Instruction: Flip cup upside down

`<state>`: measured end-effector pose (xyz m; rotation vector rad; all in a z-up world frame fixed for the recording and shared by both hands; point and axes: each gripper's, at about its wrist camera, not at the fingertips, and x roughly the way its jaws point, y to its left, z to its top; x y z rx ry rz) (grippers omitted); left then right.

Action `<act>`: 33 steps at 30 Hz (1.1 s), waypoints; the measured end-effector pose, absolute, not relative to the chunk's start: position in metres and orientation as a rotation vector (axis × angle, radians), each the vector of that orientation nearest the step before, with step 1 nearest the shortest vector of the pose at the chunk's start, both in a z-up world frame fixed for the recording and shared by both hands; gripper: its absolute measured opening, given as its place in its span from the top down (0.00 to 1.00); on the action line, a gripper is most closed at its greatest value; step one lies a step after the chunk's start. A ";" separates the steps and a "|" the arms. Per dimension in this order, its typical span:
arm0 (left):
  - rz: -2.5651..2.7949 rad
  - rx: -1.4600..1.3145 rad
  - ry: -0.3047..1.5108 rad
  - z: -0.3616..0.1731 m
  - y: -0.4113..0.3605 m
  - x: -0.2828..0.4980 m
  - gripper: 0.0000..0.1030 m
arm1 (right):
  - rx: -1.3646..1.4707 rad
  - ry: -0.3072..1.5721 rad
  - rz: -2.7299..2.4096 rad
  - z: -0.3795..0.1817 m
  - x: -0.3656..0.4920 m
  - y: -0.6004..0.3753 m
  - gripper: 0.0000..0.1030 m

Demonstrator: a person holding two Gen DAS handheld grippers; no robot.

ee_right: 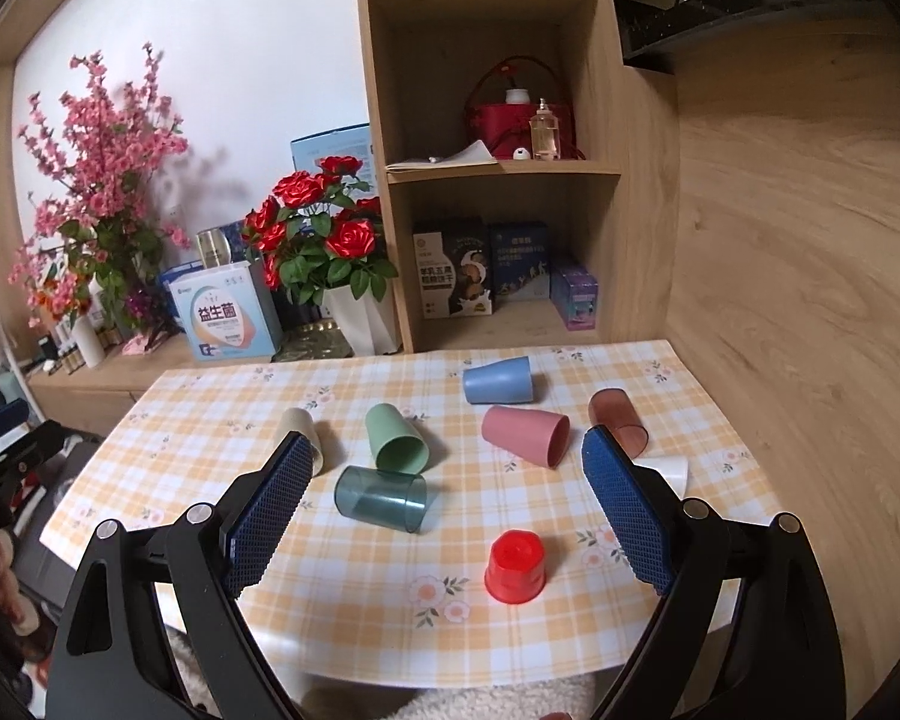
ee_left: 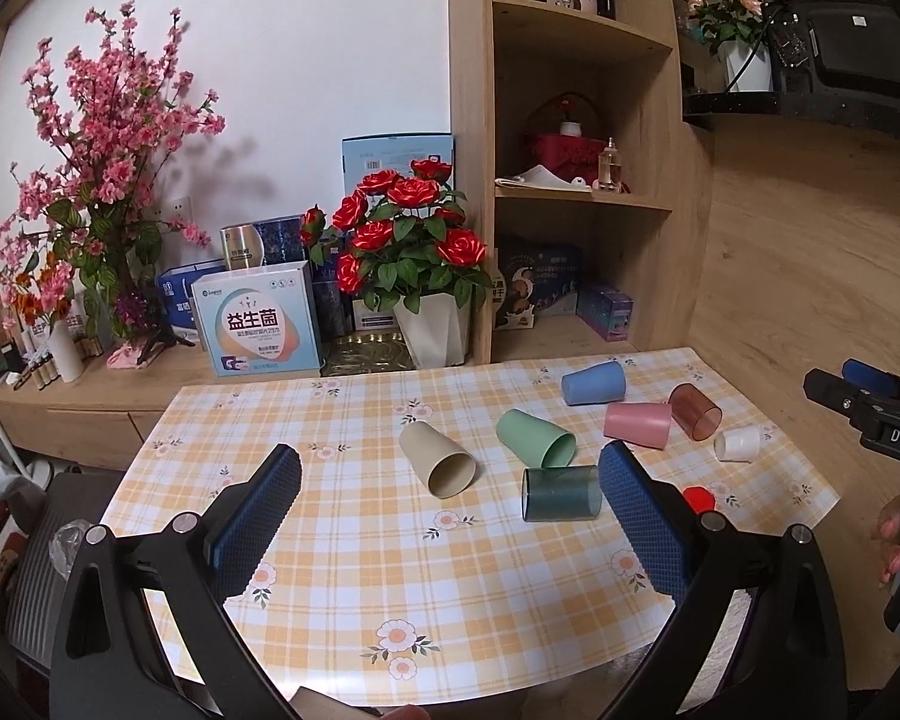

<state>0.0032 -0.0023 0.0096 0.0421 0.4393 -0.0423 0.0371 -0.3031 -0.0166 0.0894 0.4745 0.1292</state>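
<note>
Several cups lie on their sides on the checked tablecloth (ee_left: 354,546): beige (ee_left: 438,459), green (ee_left: 534,438), clear teal (ee_left: 561,493), blue (ee_left: 594,383), pink (ee_left: 637,425), clear brown (ee_left: 694,411) and white (ee_left: 737,443). A small red cup (ee_right: 515,566) stands upside down near the front. My left gripper (ee_left: 450,480) is open and empty, above the table's near side, in front of the beige and teal cups. My right gripper (ee_right: 444,468) is open and empty, above the front, with the teal (ee_right: 381,499), green (ee_right: 397,439) and pink (ee_right: 525,433) cups beyond it.
A shelf unit (ee_left: 576,192) with boxes, mugs and a red basket stands behind the table. A pot of red roses (ee_left: 414,246), pink blossom branches (ee_left: 96,168) and boxes (ee_left: 258,321) sit on the low cabinet at the back left. A wood wall is at right.
</note>
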 end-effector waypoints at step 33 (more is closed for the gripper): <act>-0.038 0.037 0.438 0.006 -0.006 0.002 0.06 | 0.077 0.474 0.119 -0.015 0.036 -0.303 0.14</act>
